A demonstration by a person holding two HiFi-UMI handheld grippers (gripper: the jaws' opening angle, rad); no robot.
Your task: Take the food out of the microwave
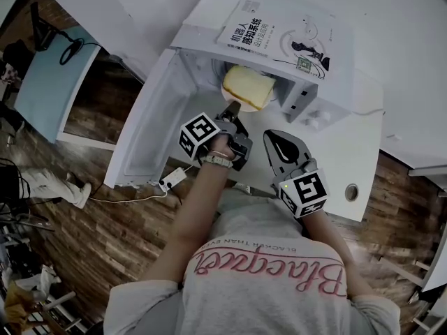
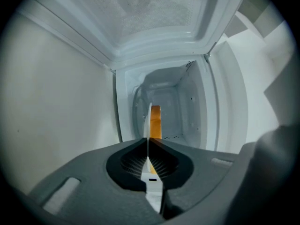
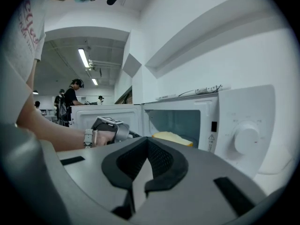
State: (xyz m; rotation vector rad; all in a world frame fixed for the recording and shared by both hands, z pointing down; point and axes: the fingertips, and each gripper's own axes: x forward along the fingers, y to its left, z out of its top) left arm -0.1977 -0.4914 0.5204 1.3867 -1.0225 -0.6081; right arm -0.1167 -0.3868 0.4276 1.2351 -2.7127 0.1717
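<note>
Yellow food (image 1: 248, 87), a soft block like bread, sat on a white plate (image 1: 225, 93) right at the mouth of the microwave (image 1: 311, 93). It looked partly out past the opening already.

At 6 o'clock from the food was the left gripper (image 1: 232, 109). Its jaws were squeezed nearly together on the thin rim of the plate. The left gripper view showed that rim edge-on between the pads, with the food just behind it.

At 4 o'clock from the left gripper was the right gripper (image 1: 274, 138), near the front of the microwave. Its jaws were pressed together with nothing in them.

The door (image 1: 150, 124) stood wide open at 9 o'clock from the food. A book (image 1: 279, 33) lay on top of the microwave at 1 o'clock. The white table (image 1: 353, 155) held it all.

I think the step in hand was pulling the plate out. To do it well, the plate should stay flat. It was held by one edge only, so the far side could dip and the food could slide off. The squeeze should stay firm and the pull should be slow and straight toward the person, away from the door. The free right gripper could hold up the other side of the rim. Then the plate could go down on a bare part of the table.
</note>
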